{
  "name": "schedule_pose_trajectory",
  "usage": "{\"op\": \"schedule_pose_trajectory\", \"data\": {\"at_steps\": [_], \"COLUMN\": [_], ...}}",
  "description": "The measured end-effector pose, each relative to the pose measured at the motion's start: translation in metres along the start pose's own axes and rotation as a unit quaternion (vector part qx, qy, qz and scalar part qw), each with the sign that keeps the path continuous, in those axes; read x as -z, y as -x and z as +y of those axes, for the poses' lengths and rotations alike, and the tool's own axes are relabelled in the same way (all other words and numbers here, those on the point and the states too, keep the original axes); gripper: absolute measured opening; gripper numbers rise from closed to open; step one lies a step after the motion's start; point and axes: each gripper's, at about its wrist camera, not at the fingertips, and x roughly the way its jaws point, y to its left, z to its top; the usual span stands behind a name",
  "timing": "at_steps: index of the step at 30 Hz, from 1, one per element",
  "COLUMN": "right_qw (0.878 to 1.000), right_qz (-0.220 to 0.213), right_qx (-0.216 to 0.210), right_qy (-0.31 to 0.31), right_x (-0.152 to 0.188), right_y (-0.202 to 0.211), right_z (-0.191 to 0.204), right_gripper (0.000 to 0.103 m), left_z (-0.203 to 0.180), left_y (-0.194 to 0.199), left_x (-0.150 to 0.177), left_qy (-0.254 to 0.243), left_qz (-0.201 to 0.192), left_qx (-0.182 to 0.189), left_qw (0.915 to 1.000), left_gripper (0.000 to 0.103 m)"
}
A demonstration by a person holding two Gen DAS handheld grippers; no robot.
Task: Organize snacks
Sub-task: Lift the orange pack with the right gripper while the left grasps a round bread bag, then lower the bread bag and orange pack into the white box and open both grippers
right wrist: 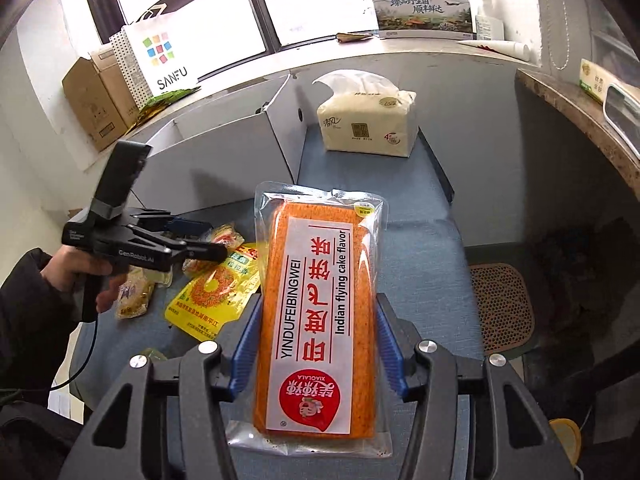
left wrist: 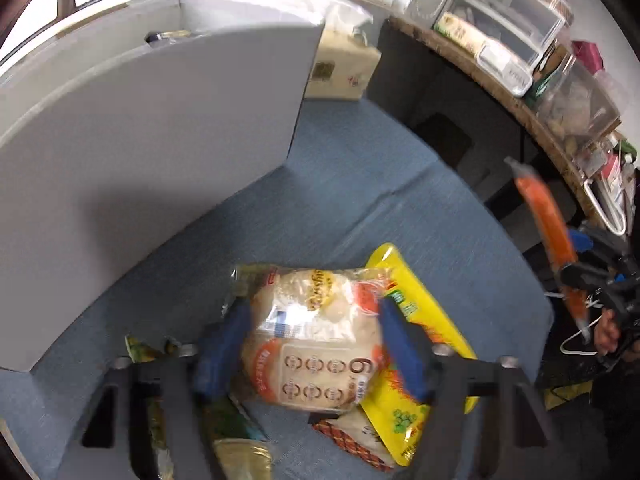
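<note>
Blue cloth covers the tabletop (right wrist: 420, 216), with a grey divided box (right wrist: 224, 148) at its far left and a tissue pack (right wrist: 366, 124) behind. Loose snacks lie in a heap at the near left. The right claw (right wrist: 314, 348) is clamped on an orange cake packet (right wrist: 320, 312), held above the cloth. The left claw (left wrist: 312, 344) has its fingers on either side of a bread bag (left wrist: 316, 332), apparently gripping it over a yellow snack pouch (left wrist: 416, 320). Both seem mid-carry; next, each item likely needs guiding into a compartment of the box and releasing.
</note>
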Motion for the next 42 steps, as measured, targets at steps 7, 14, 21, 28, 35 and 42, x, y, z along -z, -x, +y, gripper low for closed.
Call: {"op": "schedule_pose_trajectory", "data": {"at_steps": [7,14,21,28,35,42], "right_qw": [1.0,1.0,0.999,0.996,0.99,0.99], "right_qz": [0.004,-0.001,-0.016,-0.051,-0.081,-0.064], "right_qx": [-0.008,-0.007,-0.019,-0.042,-0.086,-0.11], "right_qy": [0.008,0.012,0.02,0.053,0.082,0.053], "right_x": [-0.002,-0.004,-0.017,-0.058,-0.131,-0.219], "right_y": [-0.008,-0.007,-0.002,0.006,-0.006,-0.069], "right_z": [0.003,0.006,0.015,0.042,0.081,0.108], "right_gripper": [0.058,0.058,0.058,0.058,0.058,0.058], "left_z": [-0.016,-0.038,-0.044,-0.037,0.013,0.087], "left_y": [0.019,0.06,0.135,0.2,0.242,0.234], "left_x": [0.001,0.006,0.015,0.008,-0.031,-0.083], "left_qy": [-0.028,-0.048,-0.04,-0.02,0.018,0.064], "left_qz": [-0.025,-0.092,-0.192,-0.272,-0.318,-0.294], "left_qx": [-0.01,-0.052,-0.073,-0.093,-0.136,-0.138], "left_qw": [0.9992,0.9932,0.9778,0.9575,0.9382,0.9437], "left_gripper": [0.017,0.009,0.008,0.008,0.008,0.008]}}
